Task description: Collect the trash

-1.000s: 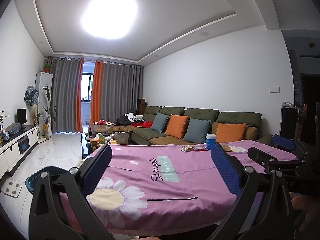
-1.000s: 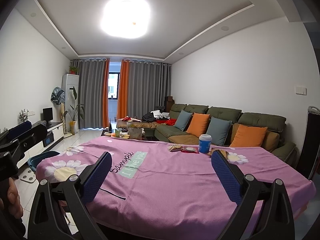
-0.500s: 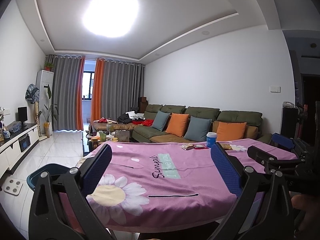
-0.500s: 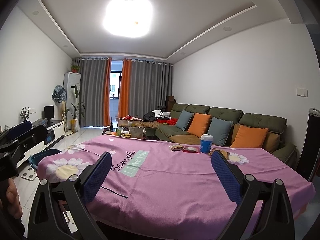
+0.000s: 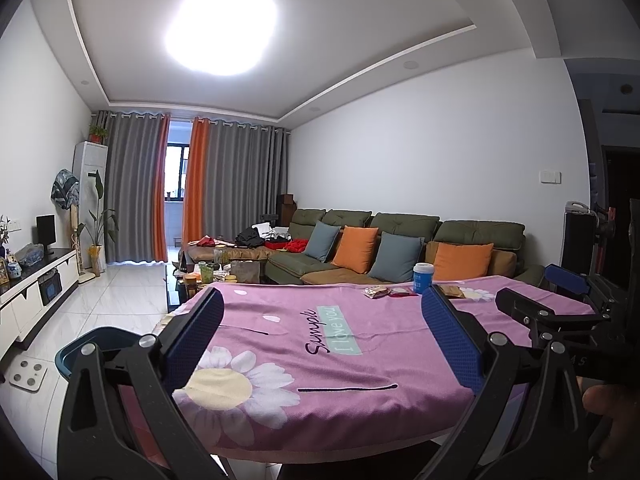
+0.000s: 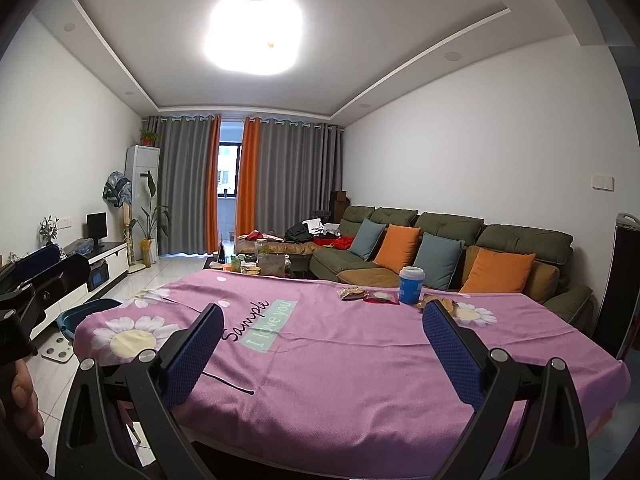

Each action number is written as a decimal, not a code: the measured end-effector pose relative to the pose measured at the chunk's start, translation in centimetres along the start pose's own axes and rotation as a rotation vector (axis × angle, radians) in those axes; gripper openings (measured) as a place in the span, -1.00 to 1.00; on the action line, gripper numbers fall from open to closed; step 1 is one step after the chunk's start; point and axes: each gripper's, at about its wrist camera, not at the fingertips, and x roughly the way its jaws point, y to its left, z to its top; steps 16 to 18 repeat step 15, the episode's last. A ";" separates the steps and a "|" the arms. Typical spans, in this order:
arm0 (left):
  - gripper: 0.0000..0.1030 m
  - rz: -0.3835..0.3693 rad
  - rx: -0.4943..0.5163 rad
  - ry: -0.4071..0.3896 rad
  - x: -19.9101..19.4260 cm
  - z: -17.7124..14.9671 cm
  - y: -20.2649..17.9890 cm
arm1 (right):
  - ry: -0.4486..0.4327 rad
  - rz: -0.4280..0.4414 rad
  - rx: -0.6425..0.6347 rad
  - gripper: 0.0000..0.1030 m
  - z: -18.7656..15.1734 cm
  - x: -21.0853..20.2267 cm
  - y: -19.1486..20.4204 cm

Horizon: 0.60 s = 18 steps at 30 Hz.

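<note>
A blue and white cup (image 6: pixel 411 285) stands at the far side of a table under a pink flowered cloth (image 6: pixel 340 360). Snack wrappers lie beside it: a brown one (image 6: pixel 352 293), a red one (image 6: pixel 382 298) and a tan one (image 6: pixel 440 303). The cup (image 5: pixel 423 277) and wrappers (image 5: pixel 376 291) also show in the left wrist view. My left gripper (image 5: pixel 322 320) is open and empty over the table's near left corner. My right gripper (image 6: pixel 322 334) is open and empty over the near edge, far from the trash.
A dark blue bin (image 6: pixel 86 311) stands on the tiled floor left of the table; it also shows in the left wrist view (image 5: pixel 94 346). A white scale (image 5: pixel 27 372) lies beside it. A green sofa (image 6: pixel 460 252) with cushions is behind the table. A cluttered coffee table (image 6: pixel 260 264) is farther back.
Both views have shifted slightly downward and back, so the table sits a little lower and farther. Both grippers stay open and empty.
</note>
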 end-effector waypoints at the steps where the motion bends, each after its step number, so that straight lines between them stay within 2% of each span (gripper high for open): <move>1: 0.89 0.003 0.004 0.003 0.1 -0.1 -0.1 | 0.004 0.001 -0.001 0.87 0.0 0.1 0.0; 18: 0.89 0.030 0.022 0.080 3.9 -0.5 -0.2 | 0.073 -0.016 0.024 0.87 -0.4 2.8 -1.6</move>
